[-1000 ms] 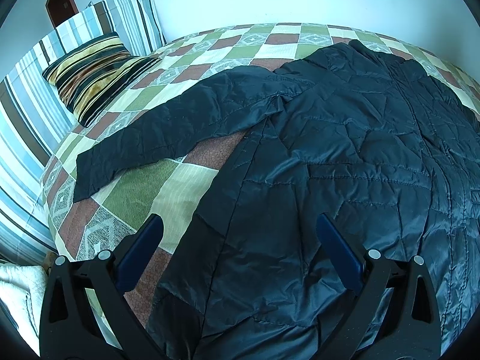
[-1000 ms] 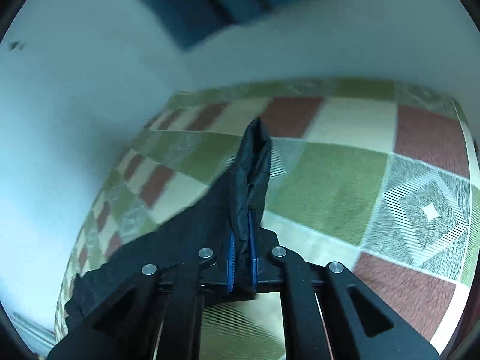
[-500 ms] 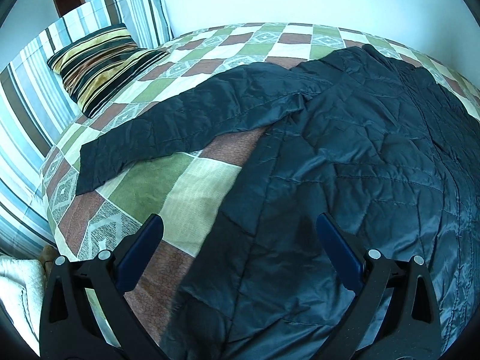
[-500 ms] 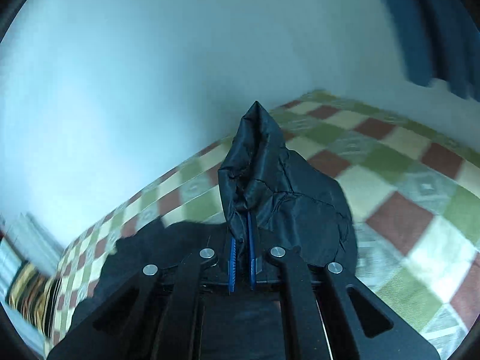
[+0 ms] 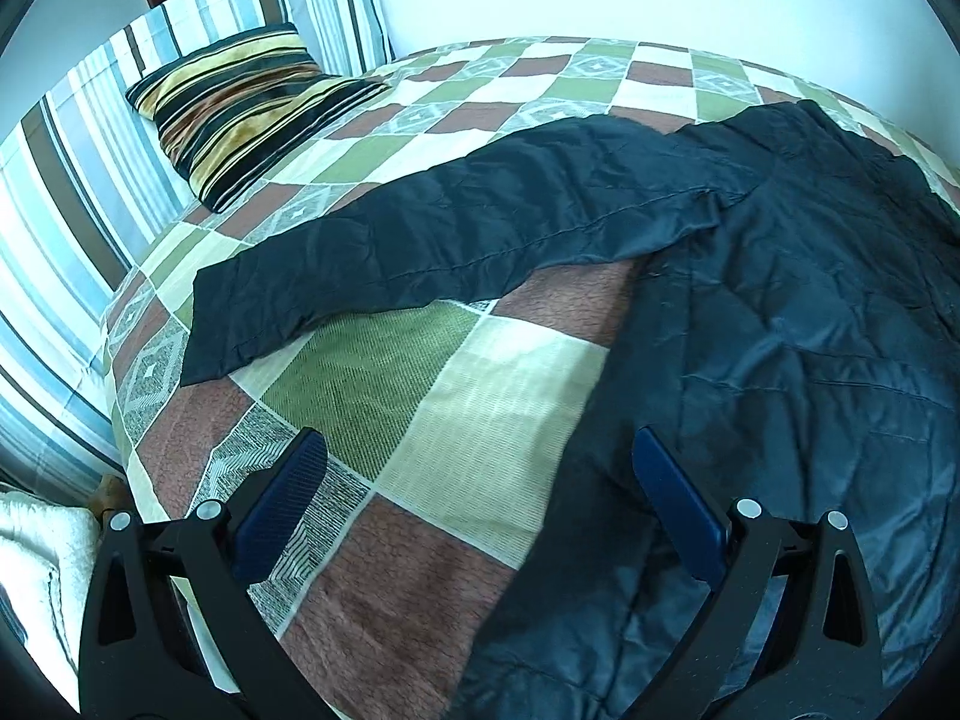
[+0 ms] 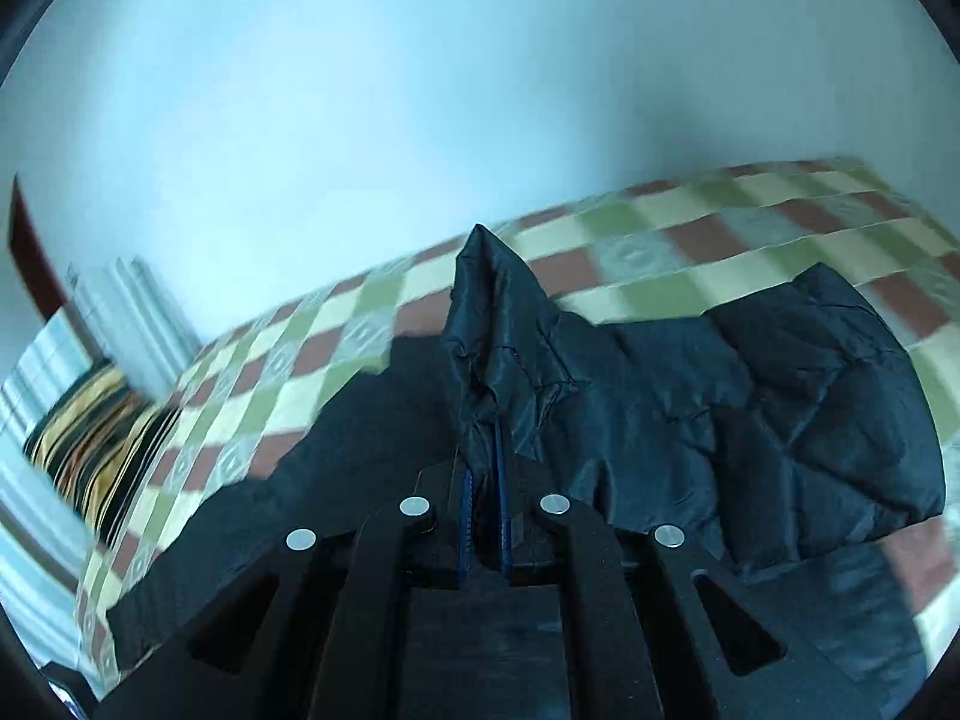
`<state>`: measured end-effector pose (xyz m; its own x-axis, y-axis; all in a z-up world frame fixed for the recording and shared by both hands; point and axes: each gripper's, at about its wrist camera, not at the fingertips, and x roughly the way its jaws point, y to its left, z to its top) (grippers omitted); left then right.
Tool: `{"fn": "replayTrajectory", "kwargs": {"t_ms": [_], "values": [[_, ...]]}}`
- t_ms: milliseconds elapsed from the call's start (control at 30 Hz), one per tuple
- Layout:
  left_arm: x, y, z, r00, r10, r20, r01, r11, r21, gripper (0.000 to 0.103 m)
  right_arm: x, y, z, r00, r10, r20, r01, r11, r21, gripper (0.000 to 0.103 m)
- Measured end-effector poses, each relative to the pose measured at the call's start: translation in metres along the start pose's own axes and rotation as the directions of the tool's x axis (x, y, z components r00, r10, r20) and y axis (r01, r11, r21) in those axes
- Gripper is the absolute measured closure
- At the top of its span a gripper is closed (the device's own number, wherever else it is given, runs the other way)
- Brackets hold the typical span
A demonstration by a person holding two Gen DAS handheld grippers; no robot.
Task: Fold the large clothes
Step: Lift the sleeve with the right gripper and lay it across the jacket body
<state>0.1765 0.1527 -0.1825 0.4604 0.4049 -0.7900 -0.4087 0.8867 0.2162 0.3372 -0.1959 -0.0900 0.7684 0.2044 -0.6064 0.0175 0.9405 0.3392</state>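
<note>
A large dark quilted jacket (image 5: 810, 330) lies spread on a checkered bed. Its left sleeve (image 5: 420, 246) stretches flat toward the pillows. My left gripper (image 5: 480, 492) is open and empty, hovering over the bedspread beside the jacket's left edge. My right gripper (image 6: 483, 480) is shut on a fold of the jacket's other sleeve (image 6: 486, 324) and holds it lifted above the jacket's body (image 6: 750, 408).
The checkered bedspread (image 5: 450, 372) covers the bed. A striped yellow-black pillow (image 5: 240, 102) and blue striped pillows (image 5: 78, 180) lie at the head. A white towel (image 5: 36, 552) sits beside the bed at lower left. A white wall (image 6: 420, 90) runs behind.
My right gripper has swung the held sleeve from the bed's far side over toward the jacket's body. My left gripper has drifted left, off the jacket's hem and over the bedspread.
</note>
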Motion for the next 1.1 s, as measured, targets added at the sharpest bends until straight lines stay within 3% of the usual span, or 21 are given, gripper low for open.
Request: {"fn": "replayTrajectory", "kwargs": {"t_ms": [300,500,600,700,767,833,967,1100], "values": [[0.012,0.003,-0.001,1.0,-0.015,-0.014,0.015,1.0,-0.001,0.002,0.07,0.08,-0.039,0.986,0.066,-0.155,-0.082,0.991,-0.103,0.097],[0.019,0.004,-0.002,0.999,-0.027,-0.024,0.027,1.0,-0.004,0.002,0.097,0.095,-0.061,0.973,0.044,-0.228,-0.075,0.988,-0.132,0.097],[0.022,0.004,-0.002,0.999,-0.029,-0.028,0.028,1.0,-0.004,0.002,0.114,0.098,-0.074,0.954,0.014,-0.299,-0.066,0.984,-0.164,0.096],[0.023,0.003,-0.003,0.999,-0.028,-0.028,0.028,1.0,-0.003,0.002,0.117,0.1,-0.081,0.946,0.011,-0.323,-0.072,0.981,-0.178,0.086],[0.024,0.003,-0.004,0.999,-0.029,-0.028,0.028,1.0,-0.004,0.002,0.111,0.102,-0.082,0.942,0.046,-0.332,-0.106,0.98,-0.167,0.071],[0.024,0.003,-0.004,0.999,-0.03,-0.029,0.029,1.0,-0.007,0.002,0.095,0.104,-0.08,0.942,0.079,-0.327,-0.137,0.977,-0.161,0.064],[0.024,0.003,-0.005,0.999,-0.029,-0.029,0.029,1.0,-0.007,0.002,0.051,0.098,-0.067,0.963,0.11,-0.246,-0.159,0.969,-0.189,0.064],[0.024,0.003,-0.005,0.999,-0.031,-0.029,0.031,0.999,-0.008,0.002,0.016,0.054,-0.04,0.992,-0.014,-0.126,-0.015,0.975,-0.222,0.069]]}}
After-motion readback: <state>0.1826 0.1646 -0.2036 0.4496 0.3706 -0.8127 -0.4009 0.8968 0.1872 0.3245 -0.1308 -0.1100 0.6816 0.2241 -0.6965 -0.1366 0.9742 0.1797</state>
